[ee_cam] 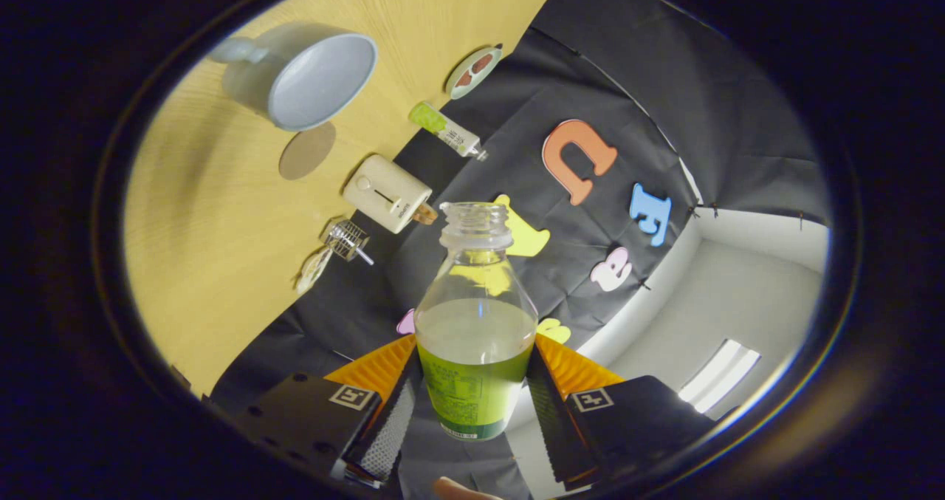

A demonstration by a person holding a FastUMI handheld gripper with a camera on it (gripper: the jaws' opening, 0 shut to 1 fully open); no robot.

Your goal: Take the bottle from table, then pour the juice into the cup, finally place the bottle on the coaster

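The gripper (pixel 476 396) is clenched on a clear plastic bottle with a green label (pixel 476 337), one finger pressing each side of the labelled lower body. The bottle's base runs down between the fingers and is partly masked by them; print on the label is too small to make out. A fingertip of the person's hand (pixel 461 490) peeps in just below the bottle, the rest of it cut off. The bottle is uncapped, its threaded mouth open, and pale yellowish juice fills it to about the shoulder, with the neck clear.

The whole scene sits tilted, so the pale wooden worktop (pixel 221 264) slants away to one side of the bottle. Nearest on it, beyond the fingers, lies a small wire and metal utensil (pixel 345 241), too small to identify. Just past it stands a cream boxy appliance with a slot (pixel 387 192). Near that is a round brown coaster (pixel 307 150), flat and bare. Just beside the coaster stands a light blue cup with a handle (pixel 306 75), its inside hard to see clearly. Farther back lie a small green and white tube (pixel 447 128) and a round patterned disc (pixel 474 71), partly at the worktop's far edge.
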